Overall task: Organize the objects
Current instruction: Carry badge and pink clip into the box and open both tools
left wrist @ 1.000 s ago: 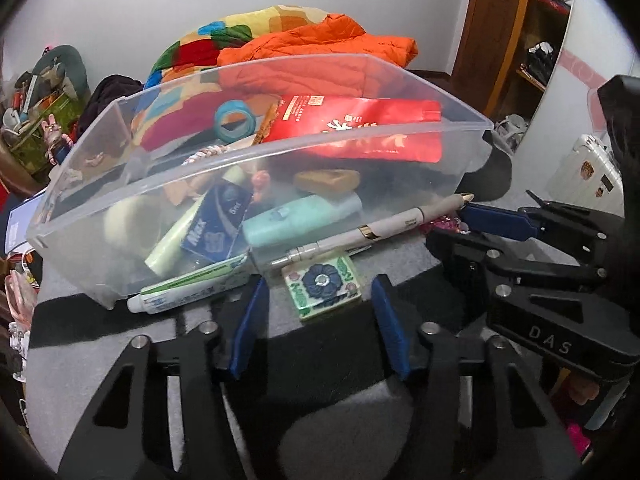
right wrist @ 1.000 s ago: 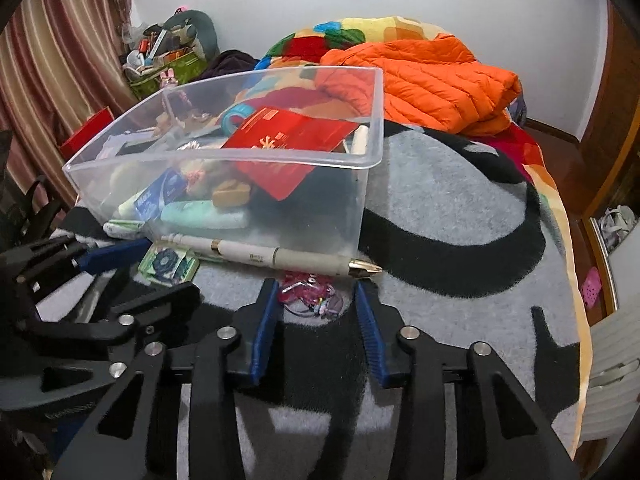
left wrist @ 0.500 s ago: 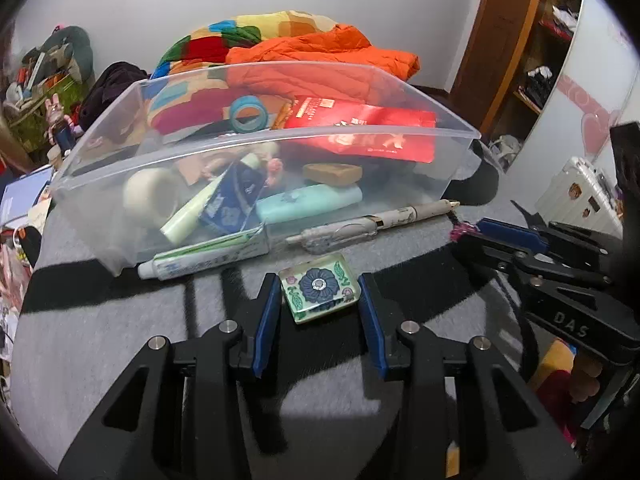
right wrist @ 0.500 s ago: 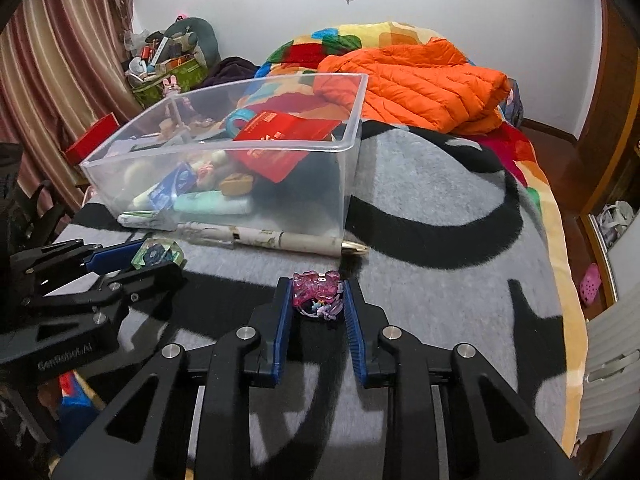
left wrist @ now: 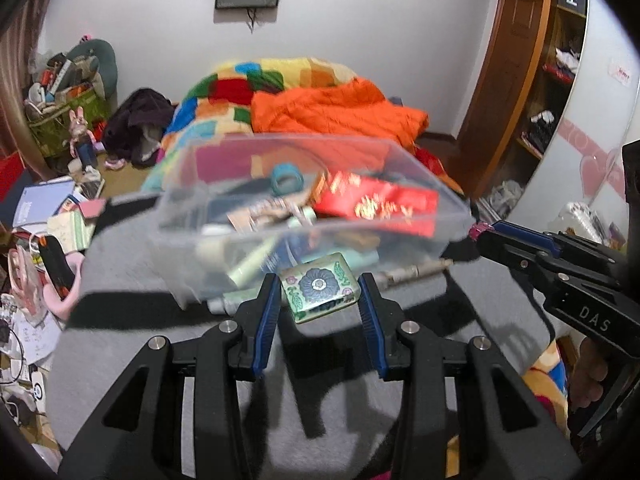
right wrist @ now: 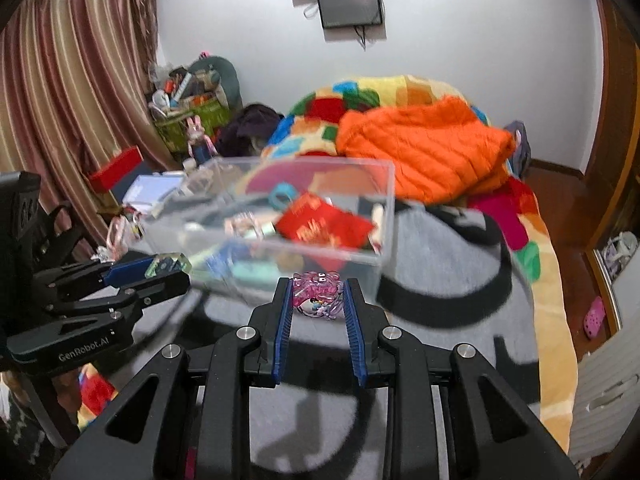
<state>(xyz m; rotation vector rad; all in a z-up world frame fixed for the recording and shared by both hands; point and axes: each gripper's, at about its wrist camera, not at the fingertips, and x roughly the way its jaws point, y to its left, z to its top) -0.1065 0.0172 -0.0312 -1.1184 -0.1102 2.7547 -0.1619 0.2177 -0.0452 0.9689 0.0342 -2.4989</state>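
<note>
Your left gripper [left wrist: 318,294] is clamped on the flower-patterned tile [left wrist: 318,287], held up in front of the clear bin [left wrist: 424,168] on the grey blanket [left wrist: 132,280]. Your right gripper [right wrist: 316,294] pinches the pink trinket [right wrist: 316,289] just before the bin's near wall.

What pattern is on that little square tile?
A blue flower with green leaves on the tile; left wrist view.
</note>
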